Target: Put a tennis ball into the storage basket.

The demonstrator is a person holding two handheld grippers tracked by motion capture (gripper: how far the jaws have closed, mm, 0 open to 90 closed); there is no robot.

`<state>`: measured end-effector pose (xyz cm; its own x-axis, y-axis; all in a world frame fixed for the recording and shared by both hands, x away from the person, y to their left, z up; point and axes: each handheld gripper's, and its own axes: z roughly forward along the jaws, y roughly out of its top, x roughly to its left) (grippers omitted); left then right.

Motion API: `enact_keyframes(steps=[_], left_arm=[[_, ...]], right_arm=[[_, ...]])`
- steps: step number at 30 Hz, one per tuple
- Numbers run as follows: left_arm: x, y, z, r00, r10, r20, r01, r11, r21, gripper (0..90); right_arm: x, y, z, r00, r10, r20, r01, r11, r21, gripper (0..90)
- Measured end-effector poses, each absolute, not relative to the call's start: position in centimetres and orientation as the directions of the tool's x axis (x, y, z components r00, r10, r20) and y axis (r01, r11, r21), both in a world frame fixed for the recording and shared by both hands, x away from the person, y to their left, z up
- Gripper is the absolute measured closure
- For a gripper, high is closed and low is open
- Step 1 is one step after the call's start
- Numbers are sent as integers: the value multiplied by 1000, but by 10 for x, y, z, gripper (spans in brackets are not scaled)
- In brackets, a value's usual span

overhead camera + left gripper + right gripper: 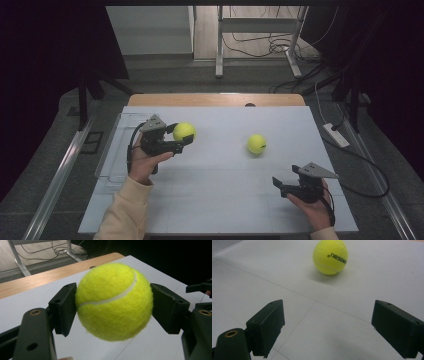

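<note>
My left gripper (186, 134) is shut on a yellow-green tennis ball (183, 131), held above the white table (220, 200) at its left side. In the left gripper view both black pads press the sides of the held ball (113, 301), which hangs off the surface. A second tennis ball (256, 144) with black lettering rests on the table right of centre. My right gripper (280, 185) hovers near the front right, jaws wide open and bare. The right gripper view has that resting ball (330, 256) well ahead of the open jaws.
A clear plastic tray (114, 150) lies along the table's left edge, beside the left hand. A wooden strip (215, 99) runs along the far edge. Beyond it stand a metal frame (260, 40) and floor cables. A white power strip (336, 135) lies right of the table.
</note>
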<state>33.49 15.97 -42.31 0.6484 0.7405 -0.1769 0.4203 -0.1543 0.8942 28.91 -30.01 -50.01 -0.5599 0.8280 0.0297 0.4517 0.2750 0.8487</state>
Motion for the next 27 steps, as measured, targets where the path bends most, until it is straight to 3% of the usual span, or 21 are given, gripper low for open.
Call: enact_keyframes(steps=[27], left_arm=[[333, 181, -416, 605, 776, -178, 404, -107, 908, 273]], right_arm=[[289, -300, -499, -560, 828, 24, 446, 277, 851, 115]])
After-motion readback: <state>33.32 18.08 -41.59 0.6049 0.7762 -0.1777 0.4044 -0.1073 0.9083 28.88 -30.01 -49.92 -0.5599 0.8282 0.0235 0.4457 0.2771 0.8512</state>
